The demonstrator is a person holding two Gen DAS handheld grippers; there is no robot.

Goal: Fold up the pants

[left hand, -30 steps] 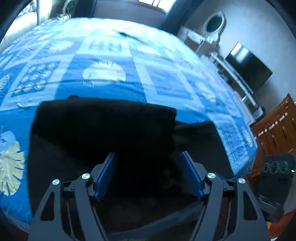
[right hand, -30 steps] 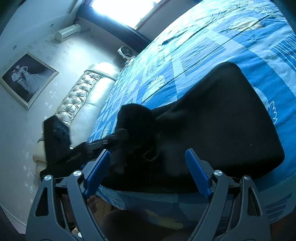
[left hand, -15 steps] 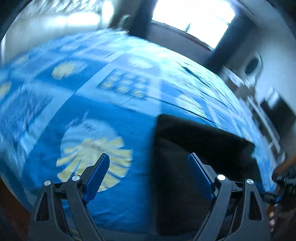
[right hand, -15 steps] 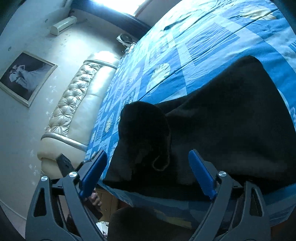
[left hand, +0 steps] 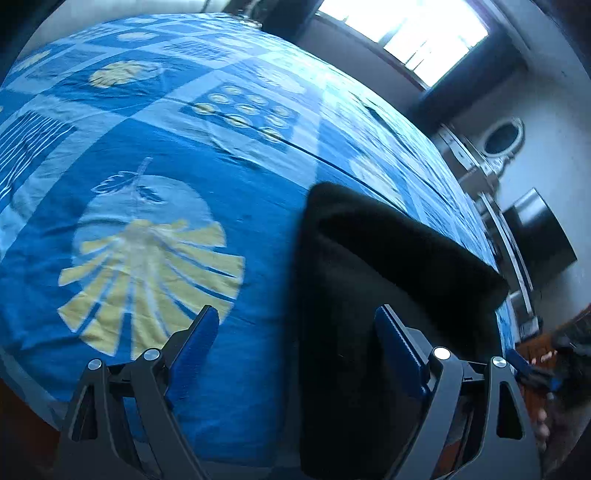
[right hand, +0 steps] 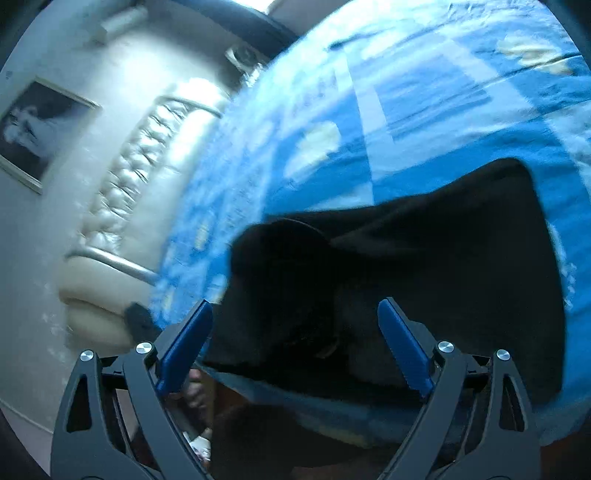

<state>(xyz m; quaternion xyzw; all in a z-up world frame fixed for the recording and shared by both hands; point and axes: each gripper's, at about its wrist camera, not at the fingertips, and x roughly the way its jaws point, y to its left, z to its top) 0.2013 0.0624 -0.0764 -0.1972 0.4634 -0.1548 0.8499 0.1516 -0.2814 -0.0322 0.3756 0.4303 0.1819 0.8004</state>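
Observation:
The black pants (left hand: 388, 295) lie folded on the blue bedspread (left hand: 147, 240), close to the bed's near edge. My left gripper (left hand: 295, 312) is open and straddles the pants' left edge: one pad is over bare bedspread, the other over black cloth, and nothing is pinched. In the right wrist view the pants (right hand: 443, 266) show a folded-over flap (right hand: 280, 266) at their left end. My right gripper (right hand: 294, 305) hovers open over that flap near the bed edge and holds nothing. One of the right gripper's blue fingers (left hand: 532, 371) shows blurred at the left view's lower right.
A tufted pale headboard (right hand: 122, 206) and a framed picture (right hand: 33, 125) stand at the left in the right wrist view. A bright window (left hand: 406, 29), a mirrored dresser (left hand: 502, 136) and a dark TV (left hand: 539, 236) lie beyond the bed. The bed's edge runs just under both grippers.
My left gripper has swung leftward off the middle of the pants to their left edge, with its jaws wider. It has left the flap, which now lies on the pants. My right gripper shifted a little.

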